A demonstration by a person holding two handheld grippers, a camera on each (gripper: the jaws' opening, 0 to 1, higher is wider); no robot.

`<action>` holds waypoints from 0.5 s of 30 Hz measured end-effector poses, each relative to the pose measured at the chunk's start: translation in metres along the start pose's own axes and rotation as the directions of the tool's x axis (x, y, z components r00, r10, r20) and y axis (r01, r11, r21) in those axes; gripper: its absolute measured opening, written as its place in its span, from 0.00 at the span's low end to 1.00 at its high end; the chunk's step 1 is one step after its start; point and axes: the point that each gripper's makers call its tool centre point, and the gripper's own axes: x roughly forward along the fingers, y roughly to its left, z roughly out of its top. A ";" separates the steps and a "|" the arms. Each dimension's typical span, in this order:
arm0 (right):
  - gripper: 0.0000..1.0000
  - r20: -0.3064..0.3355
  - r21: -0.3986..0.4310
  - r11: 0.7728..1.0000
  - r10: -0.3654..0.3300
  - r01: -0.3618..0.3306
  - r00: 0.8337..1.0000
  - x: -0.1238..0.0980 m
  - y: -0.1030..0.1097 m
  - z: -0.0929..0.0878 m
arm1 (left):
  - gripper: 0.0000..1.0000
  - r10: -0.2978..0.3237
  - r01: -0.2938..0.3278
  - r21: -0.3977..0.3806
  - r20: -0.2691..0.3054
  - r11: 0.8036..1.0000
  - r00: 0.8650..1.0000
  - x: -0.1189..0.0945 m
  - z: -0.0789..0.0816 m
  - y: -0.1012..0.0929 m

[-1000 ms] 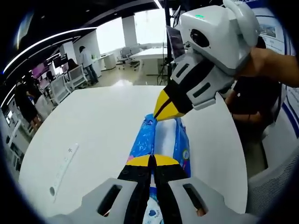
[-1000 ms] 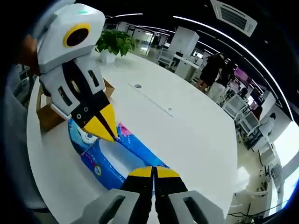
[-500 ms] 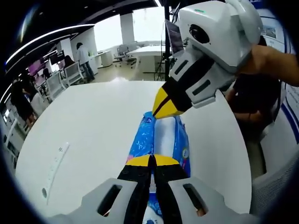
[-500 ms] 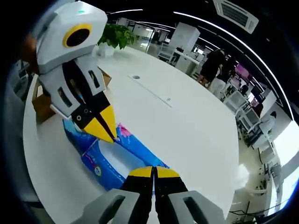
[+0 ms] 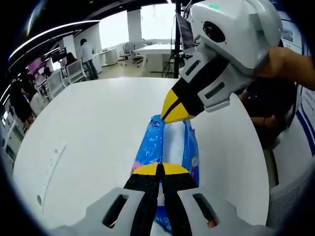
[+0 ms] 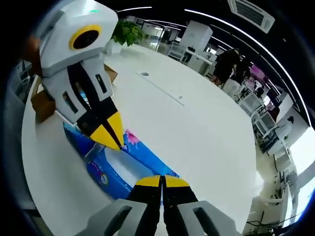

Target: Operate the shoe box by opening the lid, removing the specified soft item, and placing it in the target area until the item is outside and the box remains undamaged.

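Note:
A soft blue and white pack (image 5: 170, 145) hangs stretched between both grippers over the white table (image 5: 98, 128). My left gripper (image 5: 160, 169) is shut on the pack's near end. My right gripper (image 5: 172, 114) comes in from the upper right and is shut on the far end. In the right gripper view my right gripper (image 6: 161, 181) clamps one end of the pack (image 6: 130, 164), and my left gripper (image 6: 110, 137) clamps the other. The brown cardboard shoe box (image 6: 42, 101) sits behind the left gripper, mostly hidden. Whether the pack touches the table I cannot tell.
A long inset strip with a round socket (image 5: 49, 169) runs along the table (image 6: 197, 132). A potted plant (image 6: 129, 32) stands past the far edge. Chairs and people (image 5: 86, 54) are beyond the table. A hand (image 5: 290, 64) holds the right gripper.
Both cameras have shifted slightly over the table. The pack stays gripped at both ends, and the jaws remain as they were.

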 end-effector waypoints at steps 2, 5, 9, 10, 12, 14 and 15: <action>0.00 -0.001 0.000 1.000 0.000 0.000 1.000 0.003 0.000 -0.002 | 0.00 -0.001 0.001 -0.004 -0.002 1.000 1.000 0.002 -0.002 0.000; 0.00 -0.001 0.006 1.000 -0.002 0.002 1.000 0.006 -0.001 -0.003 | 0.00 -0.003 0.003 -0.008 -0.003 1.000 1.000 0.004 -0.004 0.001; 0.00 0.000 0.010 1.000 -0.004 0.004 1.000 0.009 -0.002 -0.004 | 0.00 -0.002 0.002 -0.011 -0.001 1.000 1.000 0.006 -0.005 0.001; 0.00 0.001 0.009 1.000 -0.004 0.004 1.000 0.009 -0.001 -0.004 | 0.00 -0.003 0.003 -0.012 -0.001 1.000 1.000 0.006 -0.005 0.001; 0.00 -0.001 0.009 1.000 -0.007 0.007 1.000 0.009 -0.001 -0.004 | 0.00 -0.004 0.004 -0.018 0.000 1.000 1.000 0.006 -0.005 0.001; 0.00 -0.002 0.012 1.000 -0.009 0.009 1.000 0.010 -0.001 -0.004 | 0.00 -0.005 0.005 -0.020 0.002 1.000 1.000 0.006 -0.005 0.002; 0.00 -0.002 0.015 1.000 -0.008 0.008 1.000 0.010 -0.001 -0.004 | 0.00 -0.004 0.004 -0.017 0.001 1.000 1.000 0.007 -0.005 0.002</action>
